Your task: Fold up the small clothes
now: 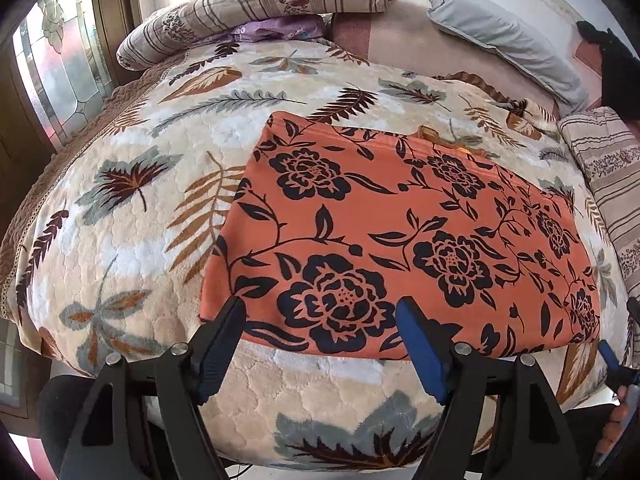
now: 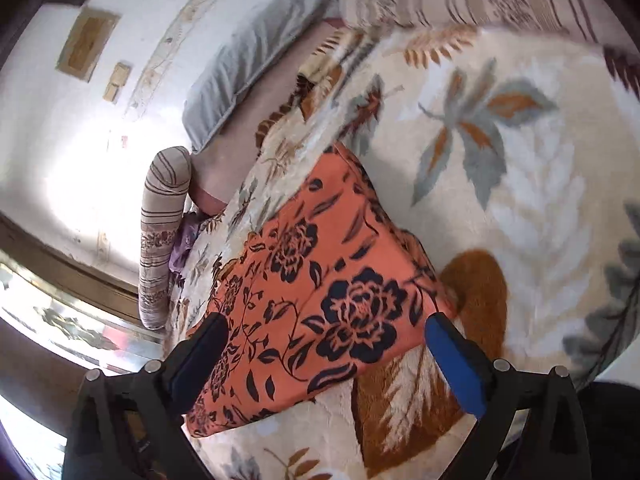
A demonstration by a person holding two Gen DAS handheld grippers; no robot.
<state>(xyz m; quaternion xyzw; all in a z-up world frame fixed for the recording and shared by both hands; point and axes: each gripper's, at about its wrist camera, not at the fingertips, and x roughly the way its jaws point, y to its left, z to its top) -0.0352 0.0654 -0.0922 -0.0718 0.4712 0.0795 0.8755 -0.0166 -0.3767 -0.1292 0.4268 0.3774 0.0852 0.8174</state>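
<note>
An orange garment with a black flower print (image 1: 400, 232) lies flat, folded into a rectangle, on a leaf-patterned blanket (image 1: 132, 240). My left gripper (image 1: 320, 308) is open and empty, its fingers spread over the garment's near left edge. The right gripper's tip (image 1: 612, 356) shows at the far right of the left wrist view, beside the garment's near right corner. In the right wrist view the same garment (image 2: 320, 280) runs away from me on the blanket (image 2: 520, 200). My right gripper (image 2: 324, 328) is open and empty, its fingers spread over the garment's near end.
Striped bolster pillows (image 1: 256, 4) lie at the bed's far end and along the right side (image 1: 608, 184). A grey pillow (image 1: 504, 36) lies by the wall. A stained-glass window (image 1: 60, 64) stands at the left. The bed's near edge drops off below the left gripper.
</note>
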